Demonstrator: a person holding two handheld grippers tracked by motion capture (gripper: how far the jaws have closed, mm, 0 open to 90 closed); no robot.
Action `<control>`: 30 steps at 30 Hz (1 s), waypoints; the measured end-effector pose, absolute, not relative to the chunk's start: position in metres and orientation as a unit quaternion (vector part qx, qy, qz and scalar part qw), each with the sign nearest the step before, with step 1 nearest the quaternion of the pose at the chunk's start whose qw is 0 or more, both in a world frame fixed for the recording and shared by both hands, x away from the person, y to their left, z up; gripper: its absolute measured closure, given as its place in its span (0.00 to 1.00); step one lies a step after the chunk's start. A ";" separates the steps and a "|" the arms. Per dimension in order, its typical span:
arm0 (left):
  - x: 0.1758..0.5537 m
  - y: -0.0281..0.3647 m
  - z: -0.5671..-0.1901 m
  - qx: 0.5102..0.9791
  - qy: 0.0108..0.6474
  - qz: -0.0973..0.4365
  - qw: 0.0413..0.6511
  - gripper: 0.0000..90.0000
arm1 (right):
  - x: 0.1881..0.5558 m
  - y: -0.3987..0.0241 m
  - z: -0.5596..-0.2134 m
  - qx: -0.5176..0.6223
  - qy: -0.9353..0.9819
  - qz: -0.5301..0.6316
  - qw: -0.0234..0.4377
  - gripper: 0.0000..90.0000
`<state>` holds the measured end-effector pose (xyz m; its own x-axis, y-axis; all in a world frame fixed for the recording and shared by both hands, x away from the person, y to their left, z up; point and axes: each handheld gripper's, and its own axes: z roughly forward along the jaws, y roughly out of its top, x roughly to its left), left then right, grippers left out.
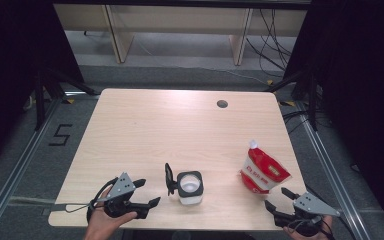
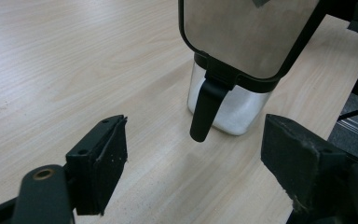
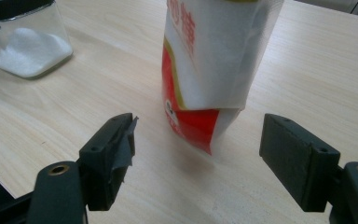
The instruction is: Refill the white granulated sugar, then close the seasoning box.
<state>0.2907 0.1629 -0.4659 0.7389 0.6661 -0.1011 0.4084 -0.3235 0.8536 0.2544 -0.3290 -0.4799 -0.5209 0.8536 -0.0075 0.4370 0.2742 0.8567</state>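
A clear square jar [image 1: 190, 187] holding white powder stands near the table's front edge, its black-rimmed lid [image 1: 169, 178] swung open to its left. In the left gripper view the jar [image 2: 228, 102] and its steel lid [image 2: 247, 32] rise just beyond the jaws. My left gripper [image 1: 147, 192] is open, a short way left of the jar, touching nothing. A red and white pouch [image 1: 263, 172] stands at the front right. My right gripper [image 1: 276, 197] is open just in front of the pouch [image 3: 209, 70], which is apart from the jaws.
The light wooden table [image 1: 180, 130] has a round cable hole [image 1: 222, 104] at the back right. Dark curtains flank both sides. Wooden furniture legs and cables lie on the floor beyond the far edge.
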 end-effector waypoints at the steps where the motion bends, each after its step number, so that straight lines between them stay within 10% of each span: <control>1: 0.291 0.163 -0.465 0.804 0.330 0.136 0.475 0.25 | 0.256 -0.330 -0.480 0.411 0.764 0.429 0.252 0.30; 6: 0.291 0.165 -0.462 0.803 0.327 0.141 0.478 0.30 | 0.257 -0.330 -0.481 0.412 0.766 0.426 0.250 0.30; 19: 0.294 0.165 -0.454 0.800 0.293 0.158 0.499 0.96 | 0.259 -0.329 -0.484 0.413 0.773 0.421 0.234 0.30; 30: 0.290 0.153 -0.432 0.799 0.272 0.164 0.510 0.99 | 0.259 -0.328 -0.483 0.410 0.777 0.418 0.231 0.30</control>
<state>0.2897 0.1533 -0.4321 0.7987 0.6016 -0.0152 0.2669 -0.3314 0.9050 0.2589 -0.3279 -0.4832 -0.5569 0.8304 -0.0150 0.4447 0.3134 0.8391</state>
